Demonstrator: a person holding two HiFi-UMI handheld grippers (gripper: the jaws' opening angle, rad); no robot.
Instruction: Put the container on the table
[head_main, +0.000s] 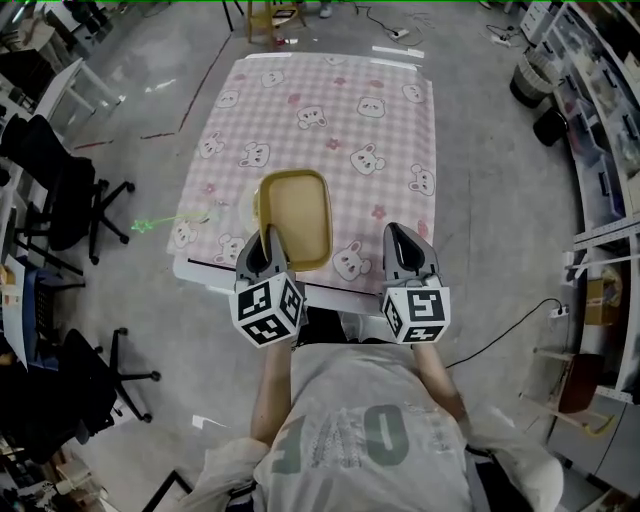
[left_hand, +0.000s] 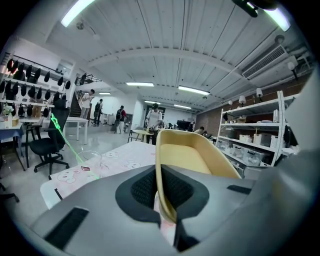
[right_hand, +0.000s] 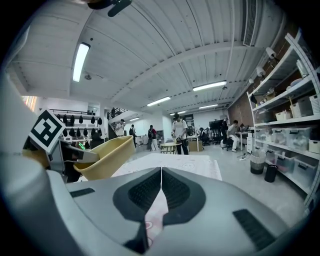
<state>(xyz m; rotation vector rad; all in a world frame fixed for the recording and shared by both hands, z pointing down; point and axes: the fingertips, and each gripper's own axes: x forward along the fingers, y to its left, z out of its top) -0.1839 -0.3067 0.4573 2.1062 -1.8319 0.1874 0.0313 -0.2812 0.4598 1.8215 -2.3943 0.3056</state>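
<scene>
A yellow oblong container (head_main: 296, 212) hangs over the near part of the table (head_main: 330, 110), which wears a pink checked cloth with bear prints. My left gripper (head_main: 266, 246) is shut on the container's near left rim; in the left gripper view the rim (left_hand: 161, 175) stands pinched between the pads and the tub (left_hand: 195, 155) stretches ahead. From the right gripper view the container (right_hand: 102, 157) looks tilted and lifted off the cloth. My right gripper (head_main: 405, 242) is beside it at the table's near edge, its jaws (right_hand: 161, 186) shut on nothing.
A clear glass cup (left_hand: 92, 160) stands on the cloth to the left of the container. Black office chairs (head_main: 60, 200) are left of the table, shelves with boxes (head_main: 600, 110) on the right. Several people stand far off by desks (left_hand: 152, 120).
</scene>
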